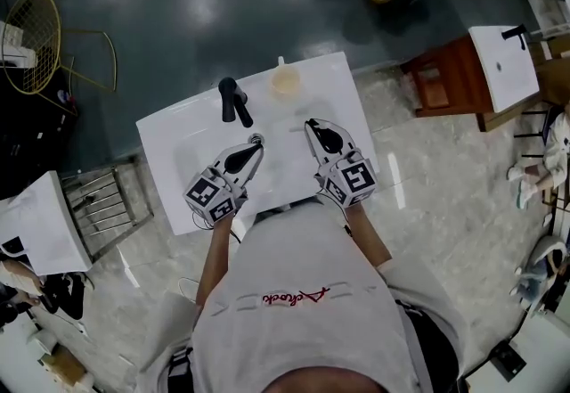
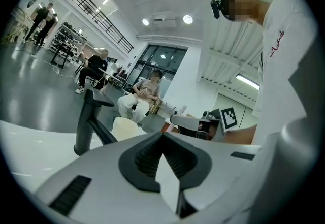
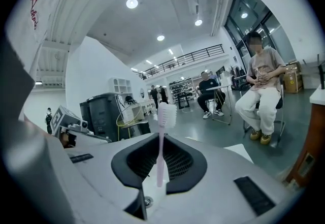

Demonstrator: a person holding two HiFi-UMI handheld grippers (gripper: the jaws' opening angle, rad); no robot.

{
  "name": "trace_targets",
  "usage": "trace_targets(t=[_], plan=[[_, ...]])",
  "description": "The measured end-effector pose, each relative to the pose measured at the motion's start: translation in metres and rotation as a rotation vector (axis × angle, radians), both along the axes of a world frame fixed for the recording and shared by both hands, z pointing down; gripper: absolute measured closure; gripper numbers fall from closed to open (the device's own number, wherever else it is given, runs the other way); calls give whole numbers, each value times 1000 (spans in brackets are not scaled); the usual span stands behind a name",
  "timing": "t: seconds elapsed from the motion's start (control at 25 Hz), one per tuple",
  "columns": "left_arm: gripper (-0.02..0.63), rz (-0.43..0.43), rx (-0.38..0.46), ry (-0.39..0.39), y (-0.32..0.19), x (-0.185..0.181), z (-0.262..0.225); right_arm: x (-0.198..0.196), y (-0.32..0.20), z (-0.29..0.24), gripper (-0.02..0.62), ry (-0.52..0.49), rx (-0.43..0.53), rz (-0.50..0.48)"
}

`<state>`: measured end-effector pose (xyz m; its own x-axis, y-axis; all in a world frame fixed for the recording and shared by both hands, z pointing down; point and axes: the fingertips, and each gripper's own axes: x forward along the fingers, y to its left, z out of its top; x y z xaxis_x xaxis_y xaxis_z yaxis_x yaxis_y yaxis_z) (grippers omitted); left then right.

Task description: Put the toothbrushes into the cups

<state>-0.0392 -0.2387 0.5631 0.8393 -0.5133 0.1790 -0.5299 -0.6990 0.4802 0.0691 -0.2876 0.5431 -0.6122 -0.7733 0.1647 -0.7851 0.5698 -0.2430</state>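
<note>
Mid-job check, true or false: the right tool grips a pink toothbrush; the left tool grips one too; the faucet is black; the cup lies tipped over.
1. The right tool holds a pink toothbrush, bristles up: true.
2. The left tool holds a toothbrush: false, its jaws are together on nothing.
3. The faucet is black: true.
4. The cup lies tipped over: false, it stands upright at the basin's far edge.

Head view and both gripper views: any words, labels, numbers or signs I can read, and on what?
Shirt: red cursive logo, too blurred to read in any view.
Left marker cube, right marker cube: square patterns only, no letters.
Nothing else legible.
</note>
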Motion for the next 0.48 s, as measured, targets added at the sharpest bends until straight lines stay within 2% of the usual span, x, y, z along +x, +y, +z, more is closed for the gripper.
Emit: trace_targets(t=[0.28,0.48], plan=[[591,-36,-14,-8,-3,-6,2,3,-54,-23,575,-3,80,-1],[591,-56,-17,-12,-4,-11,1,1,-89,-26,575,-5,103,-4]])
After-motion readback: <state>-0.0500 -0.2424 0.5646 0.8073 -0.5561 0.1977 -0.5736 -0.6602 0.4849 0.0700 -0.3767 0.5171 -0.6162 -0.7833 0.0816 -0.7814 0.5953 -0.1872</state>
